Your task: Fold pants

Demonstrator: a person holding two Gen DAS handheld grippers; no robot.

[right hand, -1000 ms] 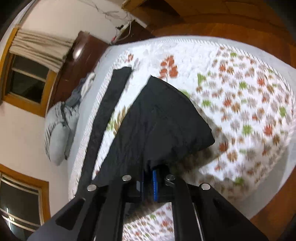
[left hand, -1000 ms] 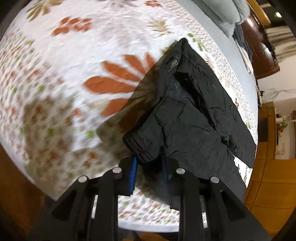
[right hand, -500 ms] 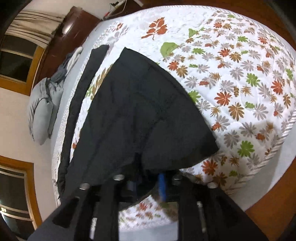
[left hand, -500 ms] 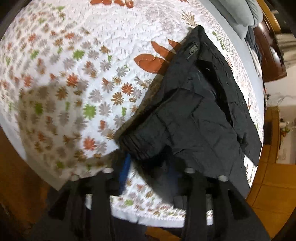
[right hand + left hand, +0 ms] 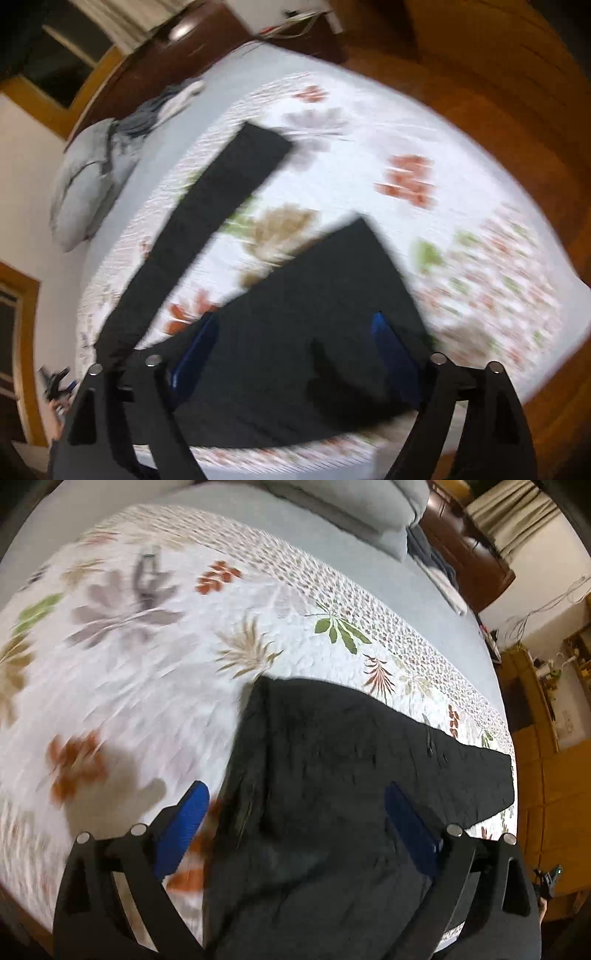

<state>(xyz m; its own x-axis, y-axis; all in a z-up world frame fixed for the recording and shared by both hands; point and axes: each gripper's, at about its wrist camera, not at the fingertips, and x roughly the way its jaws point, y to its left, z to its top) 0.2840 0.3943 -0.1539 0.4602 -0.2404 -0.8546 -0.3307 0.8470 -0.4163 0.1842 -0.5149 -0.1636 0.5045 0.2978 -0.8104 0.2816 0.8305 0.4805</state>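
Observation:
The black pants lie flat on the floral bedspread. In the left wrist view my left gripper is open above the near part of the pants, with its blue pads spread wide and holding nothing. In the right wrist view my right gripper is also open and empty over the wide part of the pants. One long leg stretches away toward the far left. The right wrist view is blurred by motion.
Grey pillows and a heap of clothes lie at the head of the bed. A dark wooden headboard stands behind them. Wooden floor surrounds the bed, and its edge runs just under both grippers.
Both grippers were shut on the pants and held them lifted. Now both have opened, and the pants lie flat on the bed. Both cameras have swung and come lower.

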